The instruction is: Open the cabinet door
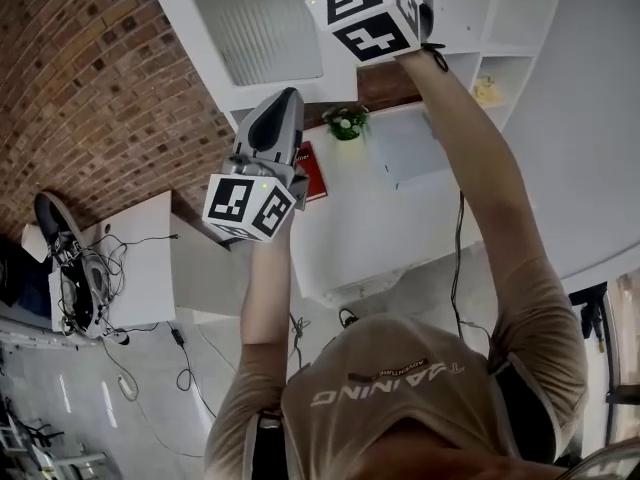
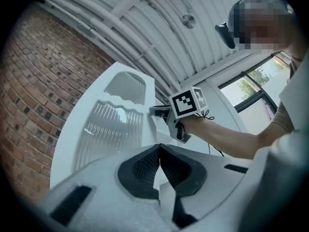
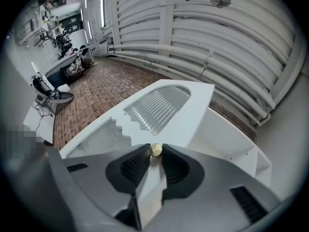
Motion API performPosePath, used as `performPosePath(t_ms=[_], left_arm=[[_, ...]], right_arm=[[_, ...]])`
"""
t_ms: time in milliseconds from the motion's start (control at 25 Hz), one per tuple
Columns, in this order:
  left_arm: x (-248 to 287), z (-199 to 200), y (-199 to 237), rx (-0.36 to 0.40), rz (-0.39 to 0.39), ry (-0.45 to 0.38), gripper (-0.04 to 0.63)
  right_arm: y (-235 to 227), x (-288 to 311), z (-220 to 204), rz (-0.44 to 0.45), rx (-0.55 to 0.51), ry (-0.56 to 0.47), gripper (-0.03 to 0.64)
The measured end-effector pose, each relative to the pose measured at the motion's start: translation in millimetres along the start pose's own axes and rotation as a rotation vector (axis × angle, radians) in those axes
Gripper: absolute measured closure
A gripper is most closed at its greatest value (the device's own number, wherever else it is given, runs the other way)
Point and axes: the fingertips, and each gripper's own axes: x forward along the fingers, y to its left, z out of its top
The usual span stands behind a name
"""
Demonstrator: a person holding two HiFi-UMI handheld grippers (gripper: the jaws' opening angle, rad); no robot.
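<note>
A white cabinet door (image 3: 193, 115) with ribbed glass panels (image 3: 157, 105) carries a small brass knob (image 3: 155, 150). My right gripper (image 3: 155, 152) is shut on that knob, one pad on each side. The door stands swung out from the cabinet, and the white inside (image 3: 231, 144) shows to its right. In the head view the right gripper's marker cube (image 1: 368, 10) is up at the door (image 1: 255, 28). My left gripper (image 1: 286, 96) hangs lower and to the left, apart from the door. Its tips (image 2: 160, 148) meet with nothing between them; it looks at the door (image 2: 116, 124) and the right gripper's cube (image 2: 187, 102).
A brick wall (image 1: 90, 78) runs along the left. Below the cabinet is a white counter (image 1: 400, 208) with a small plant (image 1: 346, 121) and a red book (image 1: 313, 168). Open white shelves (image 1: 500, 58) stand at the right. A small white table (image 1: 140, 258) with cables is at lower left.
</note>
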Motion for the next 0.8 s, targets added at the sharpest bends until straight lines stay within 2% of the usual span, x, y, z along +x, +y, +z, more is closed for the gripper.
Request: performPosePath(t_ms=[160, 320, 480, 680, 800], left_arm=[[-19.3, -3.8, -18.0, 0.053, 0.038, 0.050, 0.586], [-41.2, -22.5, -19.7, 0.086, 0.081, 0.146, 0.586], [-59.2, -28.6, -18.1, 0.071, 0.106, 0.182, 0.586], [-70.4, -18.8, -3.7, 0.042, 0.094, 0.133, 0.586], [-72.4, -19.3, 3.0, 0.020, 0.040, 0.106, 0.586]], right_arm=[[1.5, -1.7, -2.0, 0.003, 0.012, -0.006, 0.541], [3.3, -2.6, -8.0, -0.005, 0.006, -0.019, 0.541], [3.5, -8.8, -4.8, -0.004, 0.004, -0.027, 0.541], [5.5, -12.3, 14.9, -0.023, 0.035, -0.036, 0.541], [15.7, -12.5, 14.9, -0.029, 0.069, -0.005, 0.541]])
